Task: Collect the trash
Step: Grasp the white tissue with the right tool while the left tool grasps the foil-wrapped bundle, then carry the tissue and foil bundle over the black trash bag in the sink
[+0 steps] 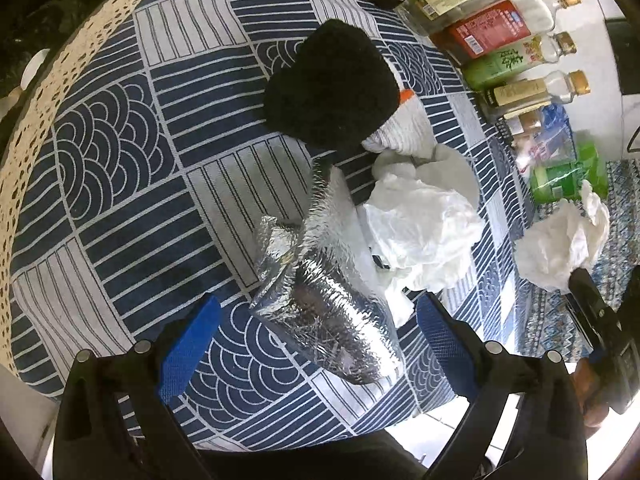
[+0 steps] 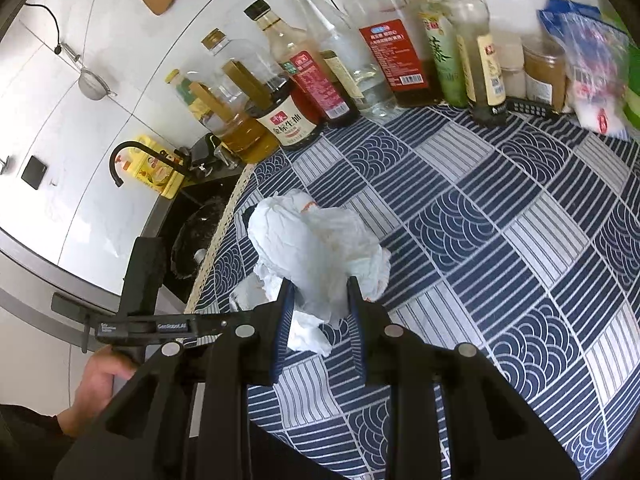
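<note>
Left tongs [image 1: 316,344] spread wide over foil wrapper [image 1: 324,292] on counter [image 1: 120,184], its long axis running straight ahead between them. Right tongs [image 2: 320,300] clenched on crumpled tissue [image 2: 320,248].

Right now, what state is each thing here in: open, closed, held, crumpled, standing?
left gripper: open, fingers either side of the foil bag, not closed on it
right gripper: shut on white paper wad
white paper wad: crumpled, held
foil bag: crinkled, lying on the tablecloth
white plastic bag: crumpled, beside the foil bag
black-and-white sock: lying flat
soy sauce bottle: upright, capped
tablecloth: spread out
</note>
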### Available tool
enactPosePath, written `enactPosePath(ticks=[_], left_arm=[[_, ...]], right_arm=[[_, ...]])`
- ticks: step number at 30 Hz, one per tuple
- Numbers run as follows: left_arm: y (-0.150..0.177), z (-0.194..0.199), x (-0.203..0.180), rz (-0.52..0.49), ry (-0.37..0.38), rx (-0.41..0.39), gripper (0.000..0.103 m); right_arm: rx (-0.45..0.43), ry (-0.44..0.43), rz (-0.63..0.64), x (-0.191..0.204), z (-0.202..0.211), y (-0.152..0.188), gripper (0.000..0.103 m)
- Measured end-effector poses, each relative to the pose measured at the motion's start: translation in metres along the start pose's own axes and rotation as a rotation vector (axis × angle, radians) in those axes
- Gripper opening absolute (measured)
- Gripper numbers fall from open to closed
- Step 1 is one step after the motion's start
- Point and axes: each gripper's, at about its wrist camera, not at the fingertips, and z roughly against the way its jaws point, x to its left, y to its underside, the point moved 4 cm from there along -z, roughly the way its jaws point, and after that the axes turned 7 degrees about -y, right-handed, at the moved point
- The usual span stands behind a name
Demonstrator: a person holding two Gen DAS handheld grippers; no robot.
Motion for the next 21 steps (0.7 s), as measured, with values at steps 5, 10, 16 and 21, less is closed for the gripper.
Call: enactPosePath(ticks=[5, 10, 16, 21], left_arm=[[-0.002, -0.002, -0.001, 0.005, 0.002, 0.003, 0.079], [-0.003, -0.004, -0.002, 0.003, 0.014, -0.007, 0.066], [0.0, -0.001, -0.004, -0.013, 0.022, -0.025, 0.064], [0.002, 0.01, 0.0, -0.007, 0.014, -0.052, 0.063]], right_arm=[[-0.001, -0.006, -0.018, -0.004, 0.002, 0.006, 0.028], [0.002, -0.009, -0.032, -0.008, 0.002, 0.011, 0.028], [0.009, -0.021, -0.031, -0.007, 0.001, 0.01, 0.028], [0.028, -0.042, -0.01, -0.001, -0.004, 0.007, 0.028]])
